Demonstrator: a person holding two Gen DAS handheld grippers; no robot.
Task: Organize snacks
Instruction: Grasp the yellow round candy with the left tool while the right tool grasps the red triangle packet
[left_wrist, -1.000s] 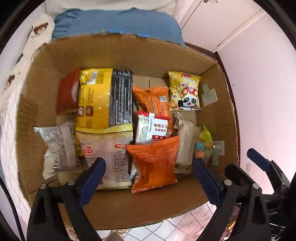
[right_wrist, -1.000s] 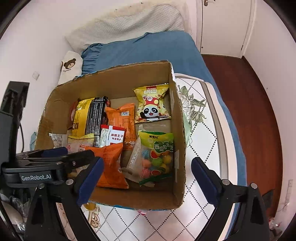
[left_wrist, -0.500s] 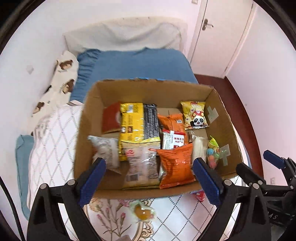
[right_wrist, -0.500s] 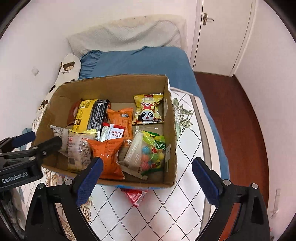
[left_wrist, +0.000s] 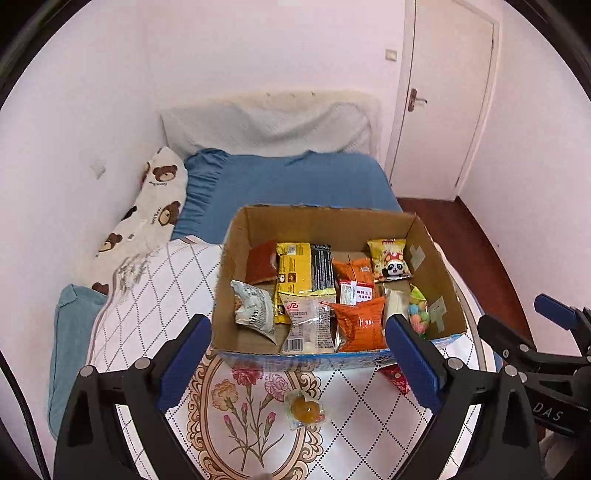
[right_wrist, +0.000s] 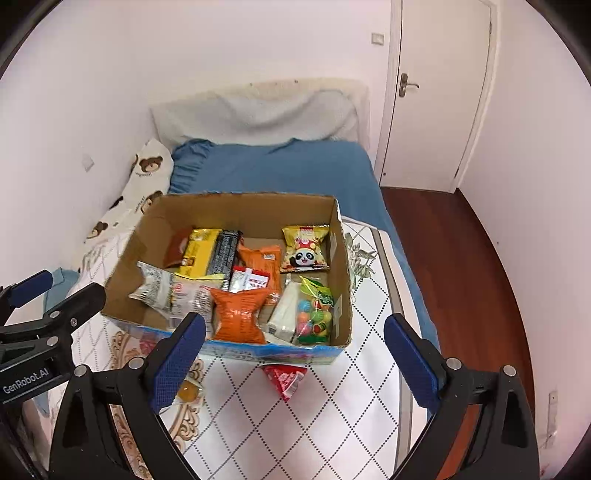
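Both tools, the left tool and the right tool, are held wide open with nothing between them. Beyond them, the cardboard box (full of snacks) is seen on the bed.

"GenRobot.AI" on left tool; "DAS" on right tool; packet print unreadable.

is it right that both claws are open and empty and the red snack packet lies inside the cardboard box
Not quite. The red snack packet lies outside the cardboard box, on the quilt at its near wall, as the right wrist view shows. Both claws, left and right, are open and empty.
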